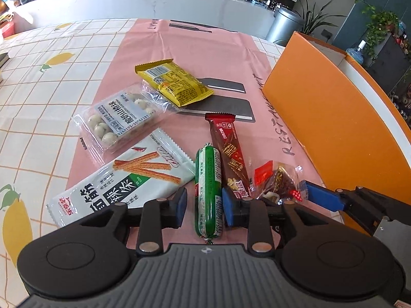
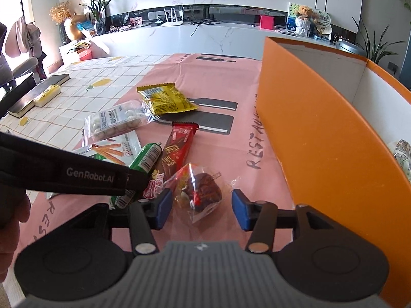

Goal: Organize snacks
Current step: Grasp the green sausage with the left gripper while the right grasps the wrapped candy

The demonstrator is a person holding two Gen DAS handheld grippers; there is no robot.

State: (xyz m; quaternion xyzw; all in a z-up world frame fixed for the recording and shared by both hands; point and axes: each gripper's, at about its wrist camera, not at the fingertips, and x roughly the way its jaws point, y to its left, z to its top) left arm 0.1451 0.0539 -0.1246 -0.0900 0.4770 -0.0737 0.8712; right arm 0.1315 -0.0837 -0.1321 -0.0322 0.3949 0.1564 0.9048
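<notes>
Nearest to us, the left claw [image 1: 203,202] is straddling the green sausage stick [image 1: 208,192], its blue pads standing apart on either side with a little air showing, so we are not gripping yet. To the right, the right claw [image 2: 201,208] is hovering with pads wide apart around the clear-wrapped dark candy [image 2: 203,192], which is lying on the pink mat [image 2: 218,89] just left of the orange box [image 2: 321,141]. We are judging that both picks call for lowering until the pads are level with each snack's middle, then closing squarely. The red wafer bar [image 1: 228,154] is touching the sausage's right side, so we are keeping the left claw's right pad between the two to avoid dragging it along. The crinkly candy wrapper is likely to slip, so we are aiming at the solid lump, not the loose film. Farther left, the white snack bag [image 1: 123,179], the tray of pale balls [image 1: 118,118] and the yellow packet [image 1: 174,82] are waiting on the surface.
</notes>
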